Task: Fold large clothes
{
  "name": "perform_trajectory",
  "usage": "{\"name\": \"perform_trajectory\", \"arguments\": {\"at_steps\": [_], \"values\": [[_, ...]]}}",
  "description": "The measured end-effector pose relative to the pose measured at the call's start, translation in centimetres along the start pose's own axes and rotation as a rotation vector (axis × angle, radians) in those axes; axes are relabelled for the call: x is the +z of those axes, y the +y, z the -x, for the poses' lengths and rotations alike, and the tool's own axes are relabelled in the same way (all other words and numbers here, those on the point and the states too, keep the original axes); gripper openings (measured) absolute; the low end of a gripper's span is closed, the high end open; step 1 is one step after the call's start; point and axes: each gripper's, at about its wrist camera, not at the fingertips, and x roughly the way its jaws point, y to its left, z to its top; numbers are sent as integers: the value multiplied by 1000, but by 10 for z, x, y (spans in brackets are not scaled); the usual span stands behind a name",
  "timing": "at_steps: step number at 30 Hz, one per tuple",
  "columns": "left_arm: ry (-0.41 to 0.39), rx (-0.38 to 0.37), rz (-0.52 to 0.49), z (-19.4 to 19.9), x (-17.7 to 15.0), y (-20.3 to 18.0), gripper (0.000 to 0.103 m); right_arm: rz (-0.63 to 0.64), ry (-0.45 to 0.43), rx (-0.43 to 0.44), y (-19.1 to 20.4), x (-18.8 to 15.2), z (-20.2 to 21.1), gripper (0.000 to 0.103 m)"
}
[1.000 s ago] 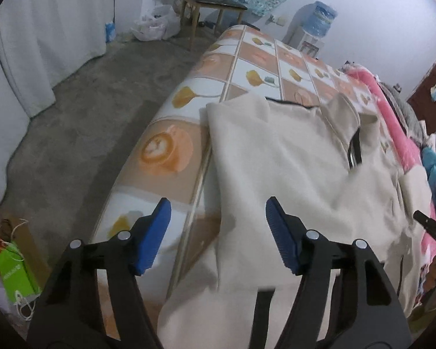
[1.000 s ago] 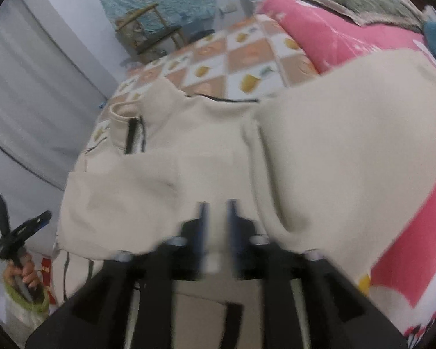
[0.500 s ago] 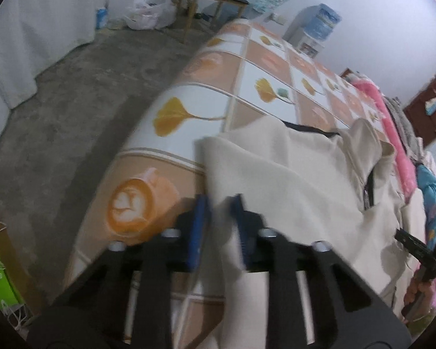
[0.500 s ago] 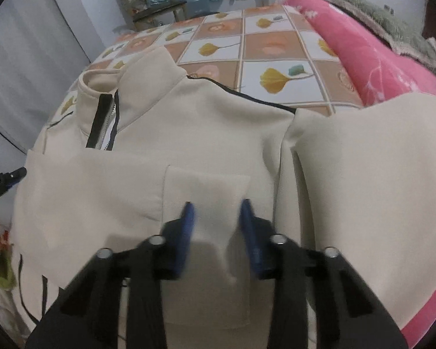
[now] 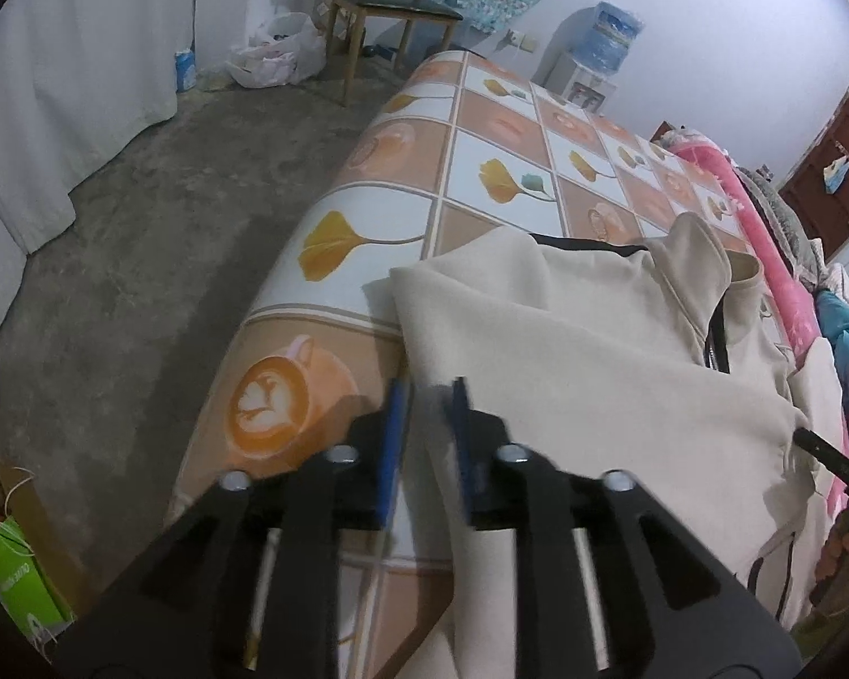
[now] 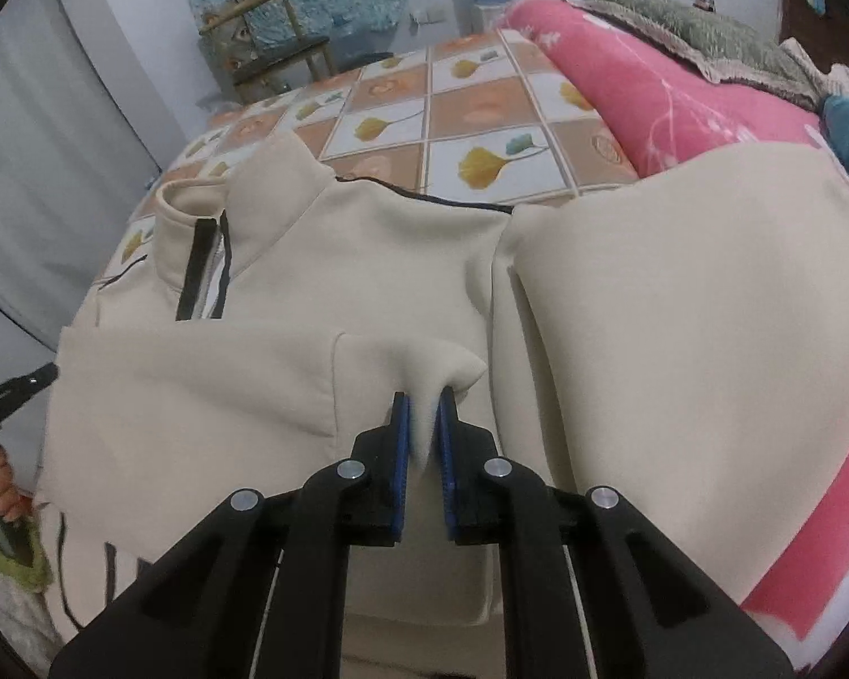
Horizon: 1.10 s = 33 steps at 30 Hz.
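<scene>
A large cream zip-neck sweatshirt (image 5: 594, 351) lies on a bed with a tiled leaf-and-coffee print sheet (image 5: 481, 130). Its collar with a black zip (image 6: 204, 266) points to the far end. My left gripper (image 5: 427, 396) is shut on the sweatshirt's left side edge near the bed's edge. My right gripper (image 6: 423, 402) is shut on a pinched fold of the sweatshirt (image 6: 368, 260), on the folded-in sleeve near the chest. The right sleeve (image 6: 679, 311) spreads out over a pink blanket.
The bed's left edge drops to a grey concrete floor (image 5: 130, 237). A wooden chair (image 5: 396, 5) and water dispenser (image 5: 605, 45) stand beyond the bed. A pink blanket (image 6: 651, 90) lies along the right side. A green bag (image 5: 22, 583) sits on the floor.
My left gripper went from wide open to shut on the sweatshirt's side edge. My right gripper loosened for a moment, then pinched up a fold of the sleeve fabric.
</scene>
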Motion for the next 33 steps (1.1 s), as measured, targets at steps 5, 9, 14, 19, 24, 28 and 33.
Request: {"name": "perform_trajectory", "arguments": {"at_steps": [5, 9, 14, 19, 24, 28, 33], "values": [[11, -28, -18, 20, -15, 11, 31, 5, -17, -16, -2, 9, -1, 10], [61, -42, -51, 28, -42, 11, 31, -21, 12, -11, -7, 9, -7, 10], [59, -23, -91, 33, -61, 3, 31, -5, 1, -25, -4, 9, -2, 14], [22, -40, -164, 50, -67, -15, 31, -41, -55, -11, -14, 8, 19, 19], [46, -6, -258, 48, -88, -34, 31, 65, -60, 75, 4, -6, 31, 20], [67, 70, -254, 36, -96, -30, 37, 106, 73, -6, 7, -27, -4, 22], [34, 120, -255, 53, -88, -30, 37, 37, 39, 7, -5, -23, 15, 34]]}}
